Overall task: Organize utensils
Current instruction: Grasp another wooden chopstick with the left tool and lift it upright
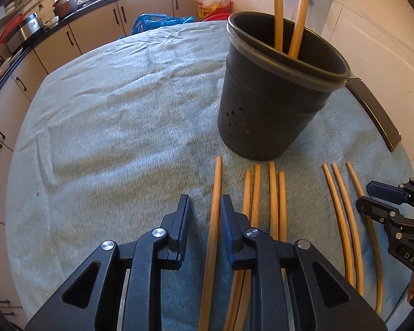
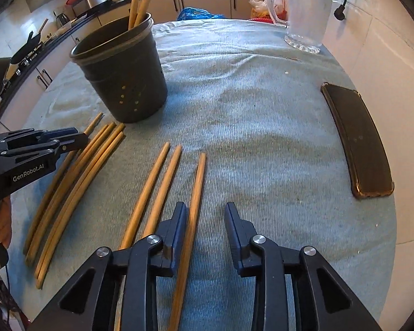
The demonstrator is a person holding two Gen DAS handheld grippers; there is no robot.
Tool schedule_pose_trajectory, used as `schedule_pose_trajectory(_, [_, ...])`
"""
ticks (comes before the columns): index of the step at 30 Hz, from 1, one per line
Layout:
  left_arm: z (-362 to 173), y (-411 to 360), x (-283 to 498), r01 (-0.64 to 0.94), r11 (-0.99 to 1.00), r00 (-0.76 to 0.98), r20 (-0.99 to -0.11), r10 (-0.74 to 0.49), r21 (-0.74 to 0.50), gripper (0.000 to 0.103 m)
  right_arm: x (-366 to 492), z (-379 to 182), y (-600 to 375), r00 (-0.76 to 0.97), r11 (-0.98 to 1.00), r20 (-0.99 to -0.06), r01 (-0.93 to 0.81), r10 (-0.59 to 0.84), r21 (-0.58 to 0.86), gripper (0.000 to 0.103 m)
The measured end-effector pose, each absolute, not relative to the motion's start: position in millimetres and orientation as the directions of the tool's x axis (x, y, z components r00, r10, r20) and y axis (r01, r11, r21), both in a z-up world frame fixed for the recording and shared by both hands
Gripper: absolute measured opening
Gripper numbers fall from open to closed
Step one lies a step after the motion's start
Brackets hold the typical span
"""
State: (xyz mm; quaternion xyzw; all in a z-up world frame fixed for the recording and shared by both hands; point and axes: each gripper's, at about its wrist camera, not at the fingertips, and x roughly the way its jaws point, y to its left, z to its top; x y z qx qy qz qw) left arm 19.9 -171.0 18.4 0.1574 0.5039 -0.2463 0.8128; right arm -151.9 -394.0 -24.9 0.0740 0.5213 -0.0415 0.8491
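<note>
1. Left wrist view: the left gripper (image 1: 204,215) sits at the bottom centre, pointing down at the towel (image 1: 118,104). One chopstick (image 1: 213,229), the leftmost of the row, lies between its two fingers. The jaws stand apart with a gap on either side of it, so nothing is clamped. Four more chopsticks (image 1: 265,201) lie just to the right. The dark holder (image 1: 270,110) stands in the upper right with two chopsticks (image 1: 278,11) already in it.

2. Right wrist view: the right gripper (image 2: 205,229) is at the bottom centre, jaws apart. The rightmost chopstick (image 2: 194,207) runs between its fingers, hard against the left one; the right finger is clear of it, so it is not gripped. Two others (image 2: 154,190) lie just to the left. A phone (image 2: 358,140) lies at the right, a glass mug (image 2: 306,13) at the upper right.

3. Step in hand, as I judge it: both grippers are lined up to pick one chopstick each.

4. Next move calls for closing squarely on each stick, lifting without disturbing its neighbours, then tipping it upright into the holder.
</note>
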Motion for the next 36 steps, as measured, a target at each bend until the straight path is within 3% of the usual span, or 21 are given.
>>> schedule_pose_trajectory(2, [17.8,-170.9,21.5,0.558,0.83,0.372,-0.895,-0.247,0.003,0.021,-147.0,-25.3,-392.5,0.454,0.987,-0.891,0.145,-0.007,0.066,0.031])
schedule_pose_trajectory(4, [18.4,-168.8,22.4,0.555,0.832,0.379,-0.891,-0.251,0.002,0.017,-144.0,-25.1,-389.8,0.458,0.988,-0.888,0.15,-0.029,0.045,0.015])
schedule_pose_trajectory(5, [18.9,-167.3,21.8,0.551,0.835,0.387,-0.888,-0.248,0.007,0.005,-142.0,-25.1,-389.6,0.461,0.988,-0.887,0.149,-0.031,0.042,0.009])
schedule_pose_trajectory(7, [22.0,-160.8,19.1,0.543,0.84,0.384,-0.887,-0.258,-0.01,0.006,-139.6,-24.7,-391.1,0.465,0.987,-0.885,0.151,-0.023,0.054,0.007])
schedule_pose_trajectory(19, [114.8,-92.5,-27.3,0.458,0.879,0.526,-0.756,-0.391,-0.136,0.006,-181.5,38.3,-394.9,0.637,0.98,-0.77,0.146,0.014,0.138,0.007])
schedule_pose_trajectory(30, [173.2,-69.1,-94.9,0.474,0.877,0.657,-0.63,-0.413,-0.081,0.006,-243.9,101.8,-389.4,0.776,0.979,-0.631,0.124,0.005,0.16,0.007])
schedule_pose_trajectory(36, [190.8,-67.1,-117.8,0.487,0.871,0.692,-0.578,-0.432,-0.068,0.006,-258.4,115.4,-386.4,0.797,0.983,-0.604,0.115,-0.006,0.142,0.007])
